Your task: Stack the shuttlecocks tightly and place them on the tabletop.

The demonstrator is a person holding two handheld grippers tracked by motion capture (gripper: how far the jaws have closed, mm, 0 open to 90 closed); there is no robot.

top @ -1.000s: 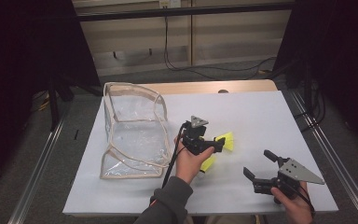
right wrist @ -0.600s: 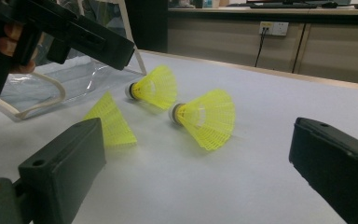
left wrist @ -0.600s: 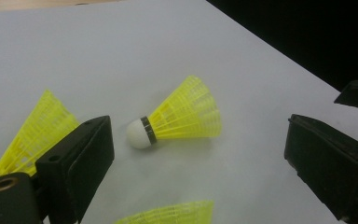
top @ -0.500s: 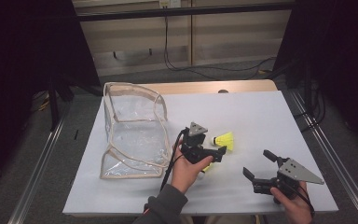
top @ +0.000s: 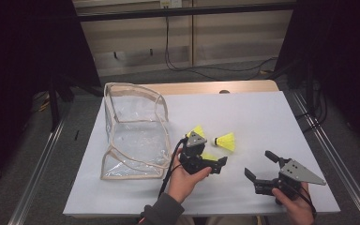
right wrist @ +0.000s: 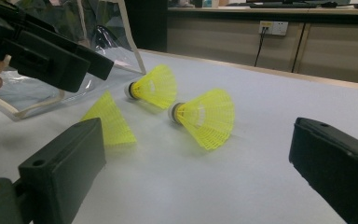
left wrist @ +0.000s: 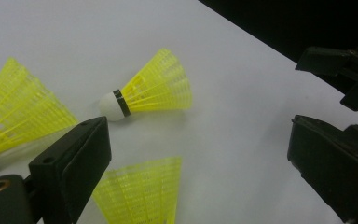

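Three yellow shuttlecocks lie on the white table. One rests furthest right, one behind my left gripper, and one low between its jaws. In the left gripper view the jaws stand wide apart around the near shuttlecock's skirt without touching it. The white-tipped one lies ahead and another at the left. My right gripper is open near the front right edge, with the shuttlecocks ahead of it. Nothing lies between its jaws.
A clear plastic bag with beige trim stands open on the table's left half, close to my left hand. It also shows behind my left gripper as the bag. Metal rails run along both sides of the table.
My left gripper has drawn back toward the near edge and turned slightly, uncovering a shuttlecock behind it. The right gripper has stayed still and open.
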